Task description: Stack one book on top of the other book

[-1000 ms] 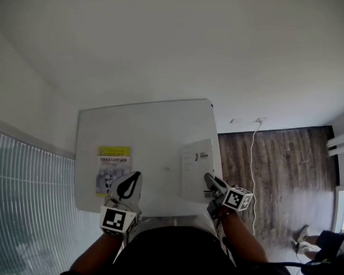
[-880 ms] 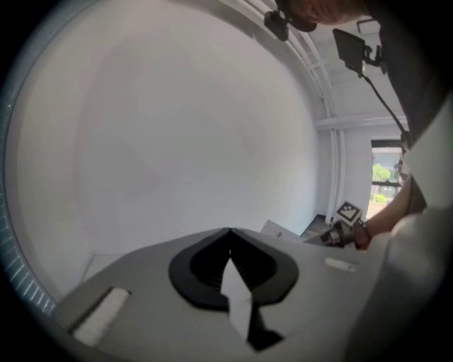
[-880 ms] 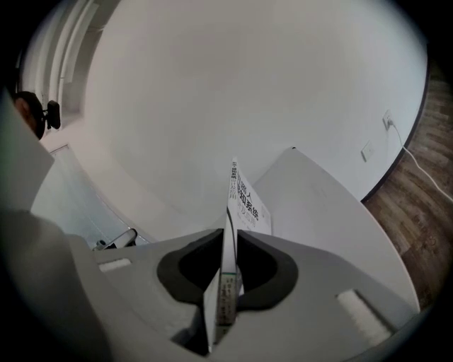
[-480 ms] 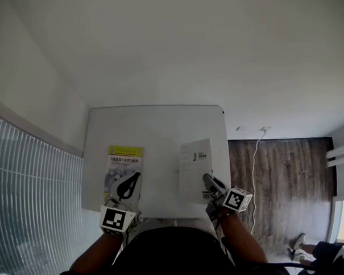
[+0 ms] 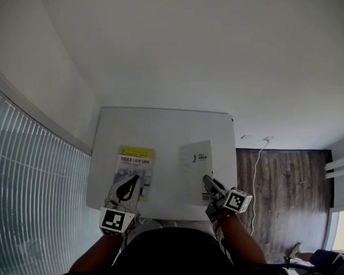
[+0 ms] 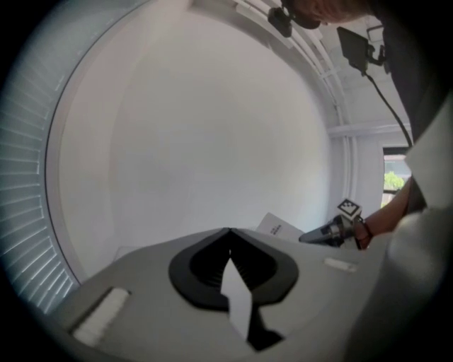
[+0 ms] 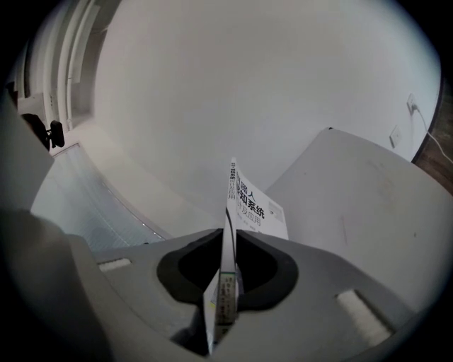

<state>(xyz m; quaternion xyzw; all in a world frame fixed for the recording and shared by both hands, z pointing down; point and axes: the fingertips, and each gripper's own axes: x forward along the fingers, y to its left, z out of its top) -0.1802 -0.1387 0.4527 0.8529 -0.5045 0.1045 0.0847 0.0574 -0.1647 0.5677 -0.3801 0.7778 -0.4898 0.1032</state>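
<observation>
Right gripper view is showing the right gripper (image 7: 228, 233) clamping the thin white paperback book (image 7: 256, 206) by its near edge, over the white table (image 5: 160, 126), right side; left gripper (image 6: 228, 235) is pinching the yellow-covered book (image 5: 136, 163), left; both are seeming light, floppy, wanting deep edge bites.

Two books: one yellow-topped book (image 5: 135, 164) left of centre, one white book (image 5: 196, 164) right of centre. One white counter (image 5: 166, 126). Two grippers: the left gripper (image 5: 133, 178) at lower left, the right gripper (image 5: 207, 178) at lower right. One cable (image 5: 254, 176) over the wooden floor (image 5: 287, 174) at the right.
</observation>
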